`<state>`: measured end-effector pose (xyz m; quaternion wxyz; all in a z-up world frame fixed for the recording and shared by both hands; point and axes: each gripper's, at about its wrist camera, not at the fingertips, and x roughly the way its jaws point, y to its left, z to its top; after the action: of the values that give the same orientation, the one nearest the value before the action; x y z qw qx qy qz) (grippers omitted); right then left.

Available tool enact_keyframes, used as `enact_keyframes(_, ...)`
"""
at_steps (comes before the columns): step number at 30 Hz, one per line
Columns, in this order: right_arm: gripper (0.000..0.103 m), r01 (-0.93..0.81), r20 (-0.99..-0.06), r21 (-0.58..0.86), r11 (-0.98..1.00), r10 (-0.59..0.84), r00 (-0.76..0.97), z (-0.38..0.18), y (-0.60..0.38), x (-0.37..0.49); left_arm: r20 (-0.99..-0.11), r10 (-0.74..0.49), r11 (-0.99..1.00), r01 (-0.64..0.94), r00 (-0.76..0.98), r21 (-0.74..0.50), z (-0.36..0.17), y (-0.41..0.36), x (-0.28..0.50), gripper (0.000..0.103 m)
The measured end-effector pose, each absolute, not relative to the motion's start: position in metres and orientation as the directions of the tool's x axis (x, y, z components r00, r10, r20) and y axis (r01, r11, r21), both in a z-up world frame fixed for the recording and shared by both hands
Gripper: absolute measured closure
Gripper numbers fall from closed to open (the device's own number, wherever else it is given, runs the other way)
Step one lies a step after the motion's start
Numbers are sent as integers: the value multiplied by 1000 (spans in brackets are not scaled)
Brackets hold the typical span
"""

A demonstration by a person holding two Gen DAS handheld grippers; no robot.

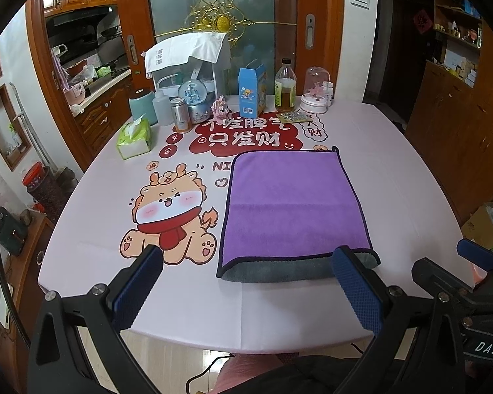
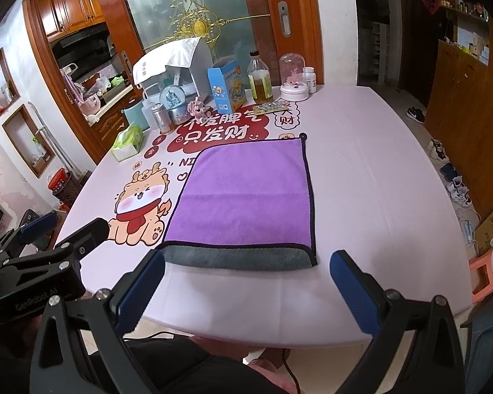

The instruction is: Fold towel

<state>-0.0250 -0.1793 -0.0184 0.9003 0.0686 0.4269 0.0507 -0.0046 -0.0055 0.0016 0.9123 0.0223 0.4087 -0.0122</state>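
Both pairs of fingers [image 1: 356, 290] hang released, empty, at the worktop's [image 1: 410, 180] near edge; the towel [image 1: 292, 203] lies mid-worktop. We should grip its near corners evenly, then fold away.

Left gripper [image 1: 246, 290]: black angular frame, two fingers [image 1: 136, 290] faced with dark blue textured pads, silver screw heads at the finger bases. Right gripper [image 2: 246, 290]: same build. White lettering "DAS" was on the right unit's housing, "GenRobot AI" on the left's. A thin black cable [image 2: 289, 371] ran below.
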Motion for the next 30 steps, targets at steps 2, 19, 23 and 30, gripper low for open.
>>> enact_keyframes(2, 2, -34, -760, 171, 985, 154, 631, -18, -181, -26, -743, -1, 999, 36, 670, 31, 2, -6, -7, 1)
enact_keyframes(19, 2, -14, -759, 220, 975, 180, 626, -22, -204, -12, -806, 22, 1000, 4, 591, 31, -9, 4, 3, 1)
enact_keyframes(23, 2, 21, -771, 215, 976, 156, 617, -25, -214, -2, -815, 24, 999, 8, 580, 35, -16, 10, 14, 1)
enact_keyframes(30, 2, 54, -778, 152, 987, 86, 622, -32, -236, 19, -846, 43, 996, 45, 531, 79, -33, 19, 43, 1)
